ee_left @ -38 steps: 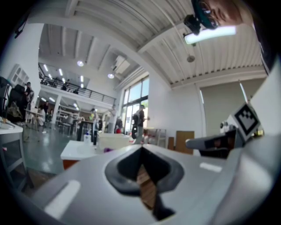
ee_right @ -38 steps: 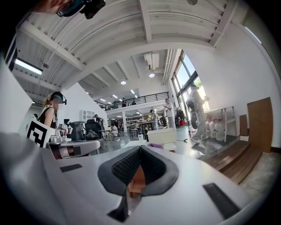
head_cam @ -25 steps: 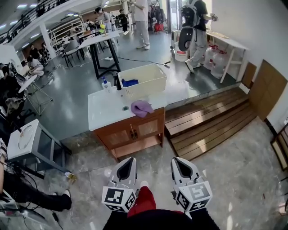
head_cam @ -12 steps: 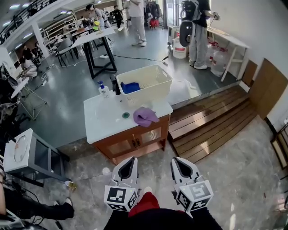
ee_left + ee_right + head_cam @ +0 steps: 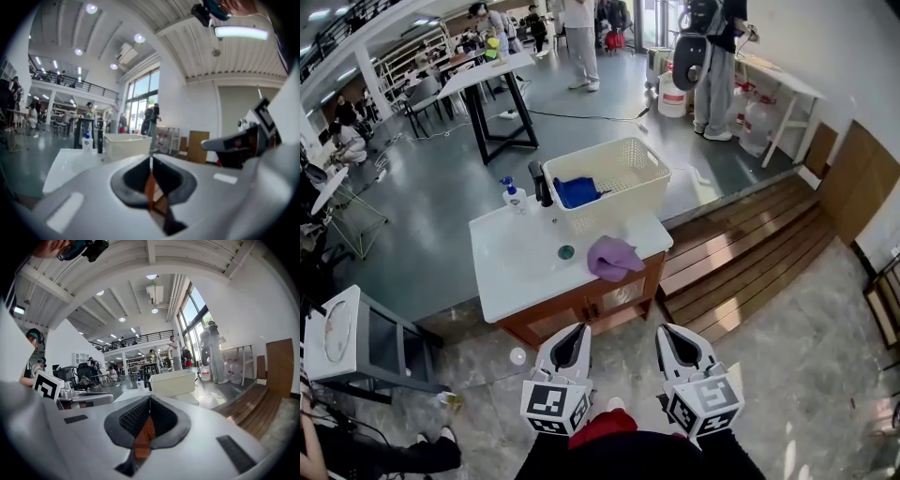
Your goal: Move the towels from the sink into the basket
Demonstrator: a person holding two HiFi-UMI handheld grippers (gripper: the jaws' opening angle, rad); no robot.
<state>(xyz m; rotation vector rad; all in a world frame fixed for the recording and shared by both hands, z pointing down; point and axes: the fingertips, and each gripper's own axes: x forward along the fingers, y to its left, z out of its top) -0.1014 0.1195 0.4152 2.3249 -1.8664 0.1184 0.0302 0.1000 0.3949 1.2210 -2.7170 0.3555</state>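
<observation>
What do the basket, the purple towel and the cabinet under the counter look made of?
basket: cream plastic, matte, with perforated lattice walls.
purple towel: soft cloth, bunched in folds.
cabinet: reddish-brown wood or veneer, slightly glossy; which of the two is unclear.

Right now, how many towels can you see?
2: a purple towel on the sink top, at its right edge, and a blue towel inside the basket. More may be hidden there.

right gripper — jaws together, nothing between | basket ahead — on white counter
</observation>
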